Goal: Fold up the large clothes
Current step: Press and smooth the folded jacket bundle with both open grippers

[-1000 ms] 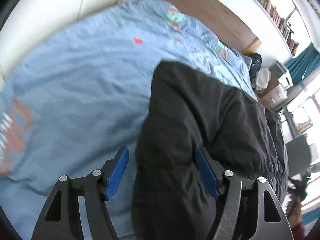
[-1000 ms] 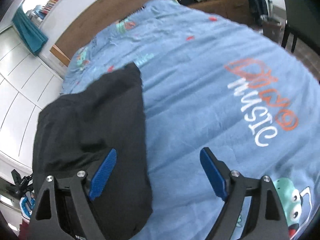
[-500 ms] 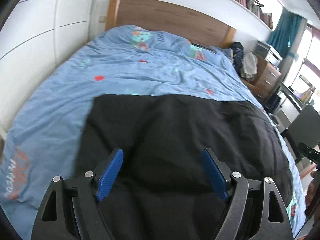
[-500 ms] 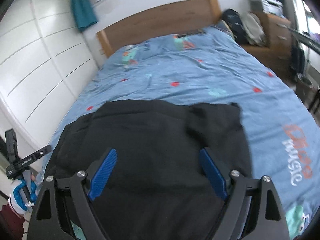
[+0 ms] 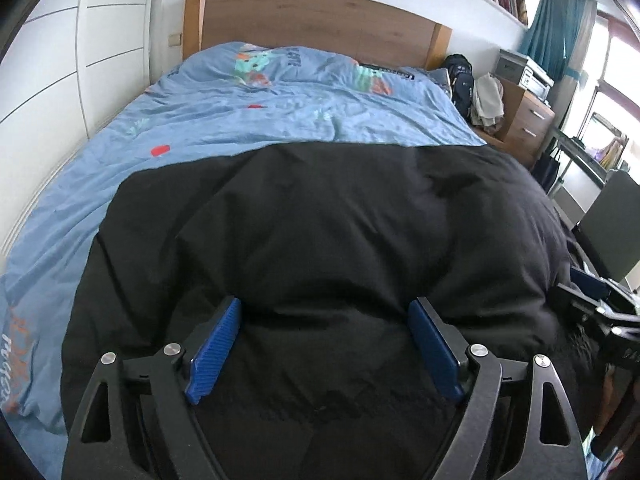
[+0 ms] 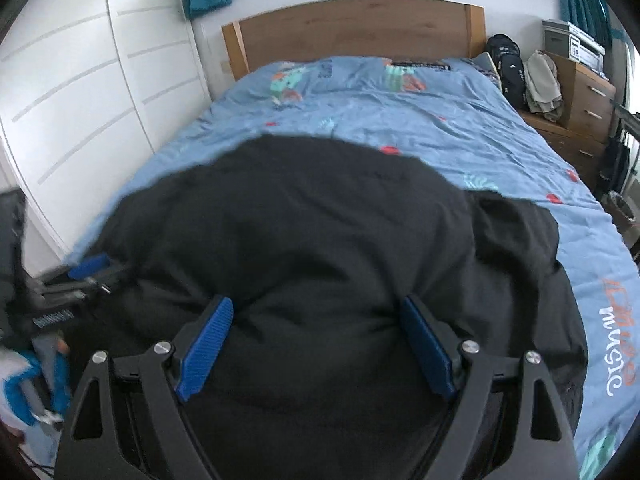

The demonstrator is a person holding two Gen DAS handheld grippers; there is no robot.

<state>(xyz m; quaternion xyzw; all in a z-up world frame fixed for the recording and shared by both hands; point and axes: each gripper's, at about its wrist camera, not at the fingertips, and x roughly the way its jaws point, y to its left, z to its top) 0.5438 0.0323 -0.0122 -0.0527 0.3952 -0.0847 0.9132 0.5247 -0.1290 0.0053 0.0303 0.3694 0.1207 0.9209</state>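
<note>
With the black garment (image 5: 328, 240) spread flat across the bed (image 5: 248, 120) for folding, my left gripper (image 5: 326, 344), just widened, and right gripper (image 6: 318, 344) gape empty, seemingly above it.

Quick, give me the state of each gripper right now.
Left gripper: open, its jaws just widened, holding nothing, above the black garment.
Right gripper: open, holding nothing, above the same garment.
</note>
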